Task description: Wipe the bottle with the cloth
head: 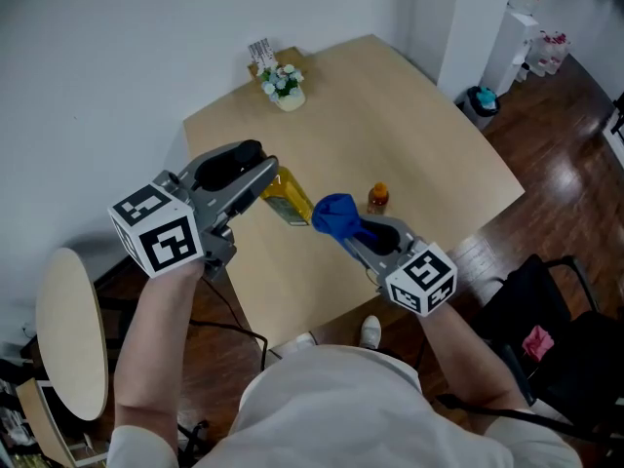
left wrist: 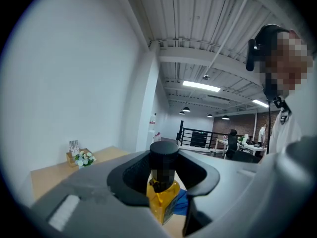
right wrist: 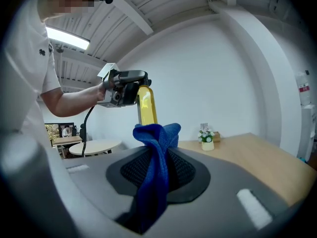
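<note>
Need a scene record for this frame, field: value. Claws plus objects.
left claw: shut on bottle, gripped near its black cap
right claw: shut on cloth
bottle: yellow, tilted, held above the table
cloth: blue, bunched at the bottle's lower end, appears to touch it
on table: small orange-topped jar, flower pot

bottle (head: 290,199): yellow | cap (left wrist: 164,155): black | cloth (head: 334,214): blue | table (head: 409,115): pale wood | marker cubes (head: 161,230): black-and-white squares
</note>
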Available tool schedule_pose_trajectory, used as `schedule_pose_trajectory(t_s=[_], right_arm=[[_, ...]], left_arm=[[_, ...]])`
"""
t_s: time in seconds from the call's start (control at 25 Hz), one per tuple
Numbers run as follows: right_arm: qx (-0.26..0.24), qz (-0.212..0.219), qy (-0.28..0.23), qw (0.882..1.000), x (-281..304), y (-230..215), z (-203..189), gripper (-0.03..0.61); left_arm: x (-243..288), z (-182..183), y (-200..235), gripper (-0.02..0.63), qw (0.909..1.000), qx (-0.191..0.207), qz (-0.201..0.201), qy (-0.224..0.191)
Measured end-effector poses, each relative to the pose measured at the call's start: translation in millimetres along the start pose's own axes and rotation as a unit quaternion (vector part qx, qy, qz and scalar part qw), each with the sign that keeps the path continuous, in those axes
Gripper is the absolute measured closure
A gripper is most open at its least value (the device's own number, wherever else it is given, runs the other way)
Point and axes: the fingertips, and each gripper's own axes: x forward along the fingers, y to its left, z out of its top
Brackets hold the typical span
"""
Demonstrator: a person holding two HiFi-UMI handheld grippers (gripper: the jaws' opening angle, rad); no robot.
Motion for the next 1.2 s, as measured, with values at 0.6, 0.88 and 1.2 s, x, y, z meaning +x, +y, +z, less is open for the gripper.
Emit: schedule_pose_trajectory(t_s=[0.6,0.88,1.2], right_arm=[[-0.173,0.025,-0.085,0.981,-7,81,113,0.483],[-0.168,0.029,-0.032,0.985,22,81,80,0.483],[-0.113,0.03,0.004,0.993,21,80,13,0.483]], left_arm=[[10,-14,-3,0.449,0.9999,-0.011,0.007,-0.001],[0,-4,6,0.449,0.9996,-0.022,0.007,-0.013],[-17,-2,-6,0.449,0.9995,-0.015,0.009,-0.026]])
